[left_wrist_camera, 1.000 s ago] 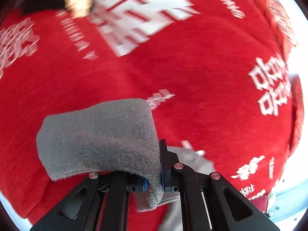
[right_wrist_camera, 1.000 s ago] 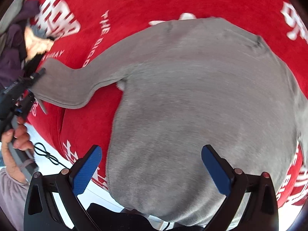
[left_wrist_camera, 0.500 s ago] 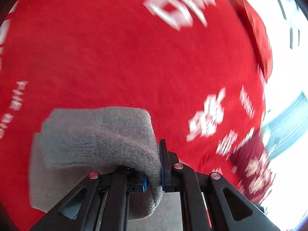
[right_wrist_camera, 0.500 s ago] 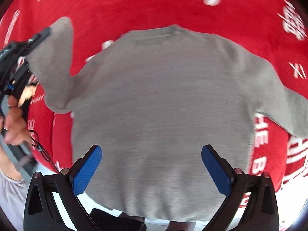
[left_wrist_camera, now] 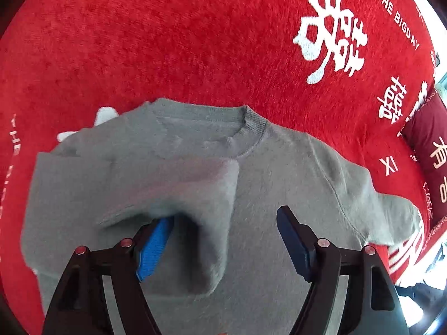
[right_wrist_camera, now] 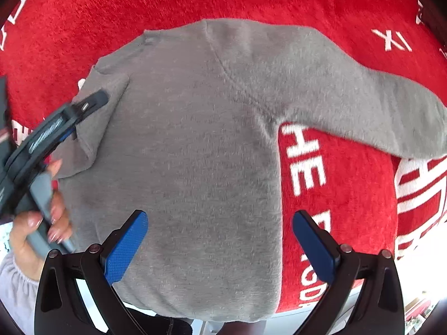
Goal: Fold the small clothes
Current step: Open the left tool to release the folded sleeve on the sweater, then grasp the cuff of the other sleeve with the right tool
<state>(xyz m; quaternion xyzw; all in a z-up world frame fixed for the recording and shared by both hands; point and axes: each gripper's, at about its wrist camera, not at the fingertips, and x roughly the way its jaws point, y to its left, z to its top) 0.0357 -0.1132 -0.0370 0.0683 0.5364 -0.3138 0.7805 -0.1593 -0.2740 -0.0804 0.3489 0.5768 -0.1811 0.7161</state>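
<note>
A small grey sweater (left_wrist_camera: 279, 195) lies flat on a red cloth, neck away from me; it also shows in the right wrist view (right_wrist_camera: 201, 145). Its left sleeve (left_wrist_camera: 178, 195) is folded over the body and drapes across the left finger of my left gripper (left_wrist_camera: 223, 240), whose jaws stand open. The left gripper also shows in the right wrist view (right_wrist_camera: 69, 117) at the sweater's left side. The other sleeve (right_wrist_camera: 363, 106) lies stretched out to the right. My right gripper (right_wrist_camera: 220, 240) is open and empty above the sweater's lower body.
The red cloth (left_wrist_camera: 195, 42) with white characters and lettering covers the whole surface. A dark red cushion (left_wrist_camera: 427, 150) sits at the right. The surface's front edge (right_wrist_camera: 349, 301) runs just below the sweater's hem. A hand (right_wrist_camera: 42, 220) holds the left gripper's handle.
My left gripper carried the left sleeve across onto the sweater's body and opened its jaws. The right gripper stayed open and shifted a little over the sweater.
</note>
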